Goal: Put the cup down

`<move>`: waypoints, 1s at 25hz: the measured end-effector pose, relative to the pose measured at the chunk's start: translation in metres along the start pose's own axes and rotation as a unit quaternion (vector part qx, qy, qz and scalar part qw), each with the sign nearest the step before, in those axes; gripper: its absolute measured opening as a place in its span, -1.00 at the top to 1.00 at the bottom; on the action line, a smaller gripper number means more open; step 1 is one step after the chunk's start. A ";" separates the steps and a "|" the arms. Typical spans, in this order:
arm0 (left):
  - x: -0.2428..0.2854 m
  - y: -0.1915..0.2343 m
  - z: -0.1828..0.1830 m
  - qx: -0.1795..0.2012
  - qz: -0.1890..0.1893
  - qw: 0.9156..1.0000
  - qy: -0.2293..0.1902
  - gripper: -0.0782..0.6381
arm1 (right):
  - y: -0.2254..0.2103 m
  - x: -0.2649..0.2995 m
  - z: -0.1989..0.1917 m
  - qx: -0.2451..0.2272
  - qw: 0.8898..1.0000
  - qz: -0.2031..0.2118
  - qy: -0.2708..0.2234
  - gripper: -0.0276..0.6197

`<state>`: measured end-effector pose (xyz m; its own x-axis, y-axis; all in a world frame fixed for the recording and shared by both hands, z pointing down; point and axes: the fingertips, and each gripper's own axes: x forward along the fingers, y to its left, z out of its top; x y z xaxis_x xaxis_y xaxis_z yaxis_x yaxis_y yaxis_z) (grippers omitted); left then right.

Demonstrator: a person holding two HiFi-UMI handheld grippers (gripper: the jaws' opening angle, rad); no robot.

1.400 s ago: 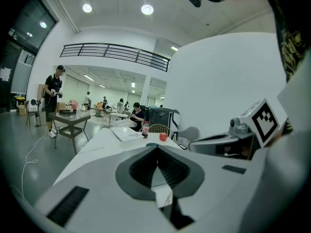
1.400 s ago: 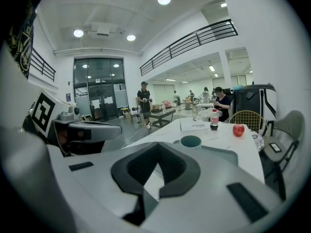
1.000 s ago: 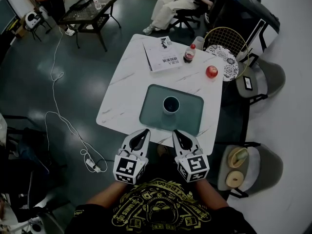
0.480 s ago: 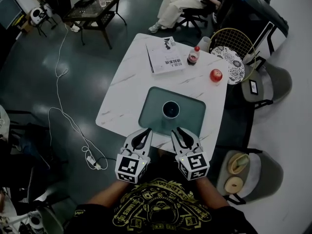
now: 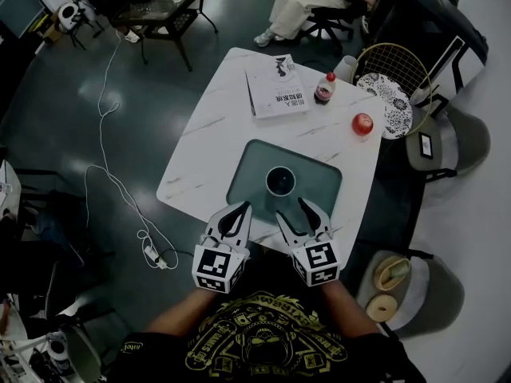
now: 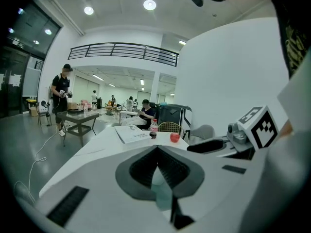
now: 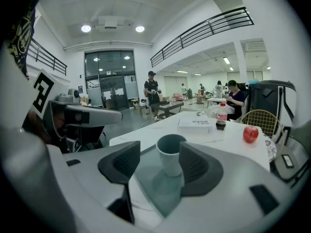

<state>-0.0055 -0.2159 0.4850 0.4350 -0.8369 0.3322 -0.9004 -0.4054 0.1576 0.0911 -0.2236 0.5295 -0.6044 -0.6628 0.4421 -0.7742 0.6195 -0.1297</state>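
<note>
The head view is dim and green-tinted; the dark floor point(image 5: 64, 118) shows a faint sheen, and the white table point(image 5: 211, 150) stands out bright. Both gripper views are brighter, lit by round ceiling lamps point(image 6: 149, 4) that flare slightly. Their wide lenses bend straight lines and blacken the corners. The left tongs point(image 6: 157, 147), close to the lens, look soft.

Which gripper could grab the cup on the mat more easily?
Probably the right gripper. Its jaws are opening with nothing between them, and the cup stands straight ahead of the gap. The left gripper has its jaws together and sits off to the cup's side.
</note>
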 end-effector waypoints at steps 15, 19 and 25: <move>0.032 0.012 -0.025 -0.015 0.039 0.999 0.032 0.75 | -0.029 0.040 -0.012 -0.030 0.999 0.020 0.020 -0.19; 0.040 0.019 -0.032 -0.018 0.044 0.998 0.043 0.75 | -0.031 0.050 -0.018 -0.031 0.999 0.030 0.021 -0.21; 0.050 0.025 -0.038 -0.016 0.050 0.997 0.054 0.75 | -0.030 0.065 -0.032 -0.033 0.998 0.047 0.028 -0.24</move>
<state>-0.0067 -0.2539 0.5404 0.3422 -0.8273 0.4455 -0.9395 -0.3091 0.1476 0.0806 -0.2720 0.5903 -0.6611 -0.5775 0.4790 -0.6996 0.7051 -0.1155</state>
